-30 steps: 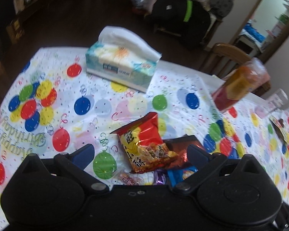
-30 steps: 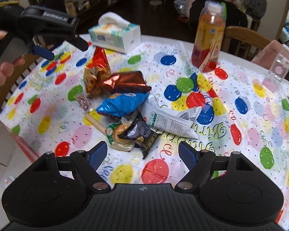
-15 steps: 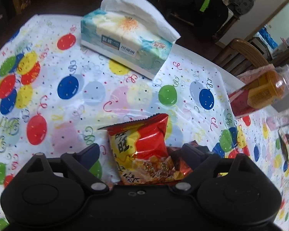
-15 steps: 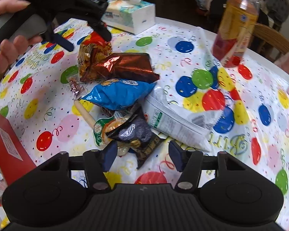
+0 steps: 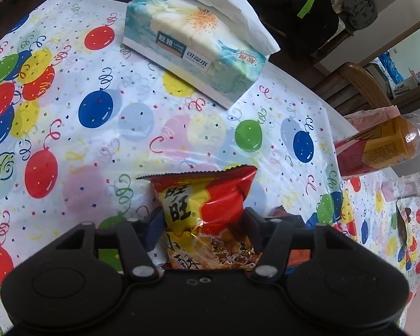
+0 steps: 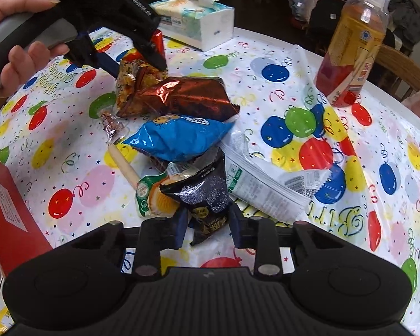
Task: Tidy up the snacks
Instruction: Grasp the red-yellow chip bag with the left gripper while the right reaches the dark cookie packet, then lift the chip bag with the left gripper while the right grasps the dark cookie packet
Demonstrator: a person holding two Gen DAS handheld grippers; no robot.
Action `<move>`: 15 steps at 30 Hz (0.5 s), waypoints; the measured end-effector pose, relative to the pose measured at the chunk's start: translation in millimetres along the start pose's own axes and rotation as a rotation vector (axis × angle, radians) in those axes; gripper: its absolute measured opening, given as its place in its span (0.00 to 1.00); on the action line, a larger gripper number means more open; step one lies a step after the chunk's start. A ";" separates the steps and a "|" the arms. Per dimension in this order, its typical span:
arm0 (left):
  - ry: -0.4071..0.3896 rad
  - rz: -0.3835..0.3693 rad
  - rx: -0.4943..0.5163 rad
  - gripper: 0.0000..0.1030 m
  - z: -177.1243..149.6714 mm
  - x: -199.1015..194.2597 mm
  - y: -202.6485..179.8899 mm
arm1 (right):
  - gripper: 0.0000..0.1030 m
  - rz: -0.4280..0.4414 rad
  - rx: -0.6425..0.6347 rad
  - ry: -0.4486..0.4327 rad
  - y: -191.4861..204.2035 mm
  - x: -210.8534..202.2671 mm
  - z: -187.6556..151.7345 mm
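Left wrist view shows the red-and-yellow snack bag [image 5: 207, 210] now sitting between the fingers of my left hand-held gripper [image 5: 204, 224], which have come in from a wide spread a second ago and pinch its lower half. Seen from the right wrist, that same bag stands at the far end of the snack pile [image 6: 182, 151], on the side nearest the tissue box [image 6: 198, 25], with its top lifted clear of the brown foil bag [image 6: 187, 98] beside it.

My right hand-held gripper [image 6: 207, 224] has likewise narrowed around the black snack packet [image 6: 207, 196] at the near end of the pile; the fingers sit at its sides, but I cannot tell whether they truly press it. I judge both grasps are about made, so lifting the two out of the heap comes next.

A blue bag [image 6: 179, 137] and a white wrapper [image 6: 266, 187] lie in the pile, between the tissue box and me. The worktop [image 5: 103, 145] wears a balloon-printed birthday cloth. Right of the tissue box stands an orange drink bottle [image 6: 352, 44], and a red box [image 6: 8, 210] edges in on the near left. Beyond are a wooden chair [image 5: 358, 84] and a dark floor.
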State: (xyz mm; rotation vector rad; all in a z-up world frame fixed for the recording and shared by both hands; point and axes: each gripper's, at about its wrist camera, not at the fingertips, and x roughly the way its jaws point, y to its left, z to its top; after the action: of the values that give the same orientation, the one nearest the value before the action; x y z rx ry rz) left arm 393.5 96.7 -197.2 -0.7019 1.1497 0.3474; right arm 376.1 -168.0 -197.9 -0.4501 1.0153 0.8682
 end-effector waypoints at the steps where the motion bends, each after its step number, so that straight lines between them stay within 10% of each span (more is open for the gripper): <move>1: -0.002 -0.001 0.002 0.51 -0.6 -0.7 0.2 | 0.28 0.001 0.006 -0.001 -0.3 -1.1 -0.4; 15: -0.056 -0.032 0.047 0.46 -11.4 -39.0 11.4 | 0.25 -0.027 0.106 -0.045 4.6 -43.2 -12.1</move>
State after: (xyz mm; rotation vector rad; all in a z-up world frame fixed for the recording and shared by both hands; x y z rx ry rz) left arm 363.5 101.3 -167.8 -0.6642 1.0891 0.3103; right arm 355.2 -191.5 -165.6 -0.3525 1.0062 0.7928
